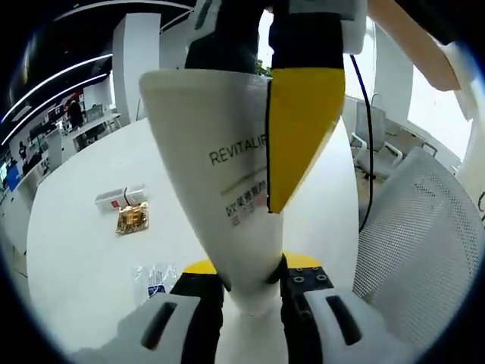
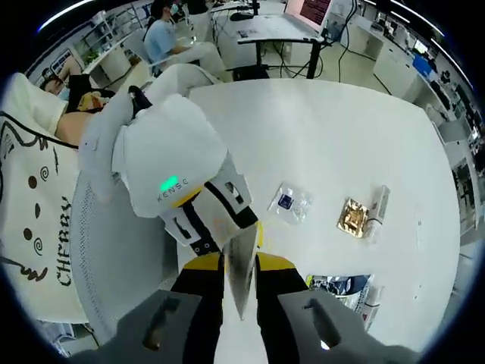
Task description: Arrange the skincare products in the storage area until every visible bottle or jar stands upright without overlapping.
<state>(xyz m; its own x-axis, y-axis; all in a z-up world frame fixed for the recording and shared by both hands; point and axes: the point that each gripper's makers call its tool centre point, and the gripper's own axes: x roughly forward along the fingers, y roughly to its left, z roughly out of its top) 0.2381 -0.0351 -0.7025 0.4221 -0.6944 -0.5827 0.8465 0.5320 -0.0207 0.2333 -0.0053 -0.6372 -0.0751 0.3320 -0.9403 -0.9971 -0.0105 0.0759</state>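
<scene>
Gripping one white tube (image 1: 227, 197) with both grippers above the white table (image 1: 83, 227).
Left gripper (image 1: 254, 292) pinching its narrow end, right gripper (image 2: 241, 292) clamping its flat crimp, probably for turning upright.

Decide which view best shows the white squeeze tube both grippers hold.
The left gripper view: the white squeeze tube faces it broadside, its lettering readable. The right gripper view catches it edge-on, a thin sliver.

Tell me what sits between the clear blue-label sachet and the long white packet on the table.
In the right gripper view, a gold foil packet lies between the clear sachet and the white packet, touching the latter.
</scene>
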